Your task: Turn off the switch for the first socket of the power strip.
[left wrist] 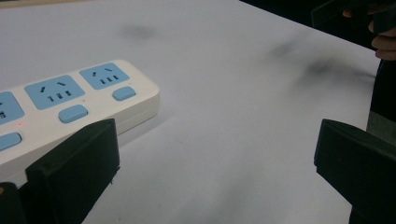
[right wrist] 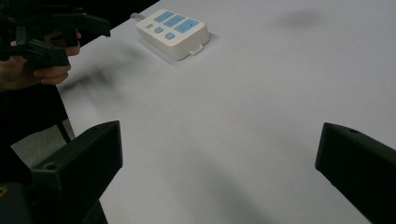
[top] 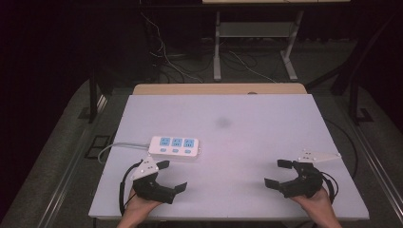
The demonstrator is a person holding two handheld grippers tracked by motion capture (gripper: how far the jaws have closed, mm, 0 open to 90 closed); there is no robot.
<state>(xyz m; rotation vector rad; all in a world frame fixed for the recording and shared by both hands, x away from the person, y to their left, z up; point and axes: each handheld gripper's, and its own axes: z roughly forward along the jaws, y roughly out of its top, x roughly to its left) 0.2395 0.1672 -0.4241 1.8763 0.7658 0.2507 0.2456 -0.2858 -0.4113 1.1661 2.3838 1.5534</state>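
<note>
Bright tabletop (top: 266, 128), dark surroundings, soft focus

Two black grippers with blocky jaws are seen: the left gripper (top: 168, 175) and the right gripper (top: 279, 172). Each is topped by a pale three-cornered plate and trailed by a black cable.

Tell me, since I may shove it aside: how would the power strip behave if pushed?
The power strip is a flat, boxy block lying on the table, so it would probably slide, not roll or tip. Its hard shell looks stiff. Its cable, trailing off the left edge, may drag and swing it round.
</note>
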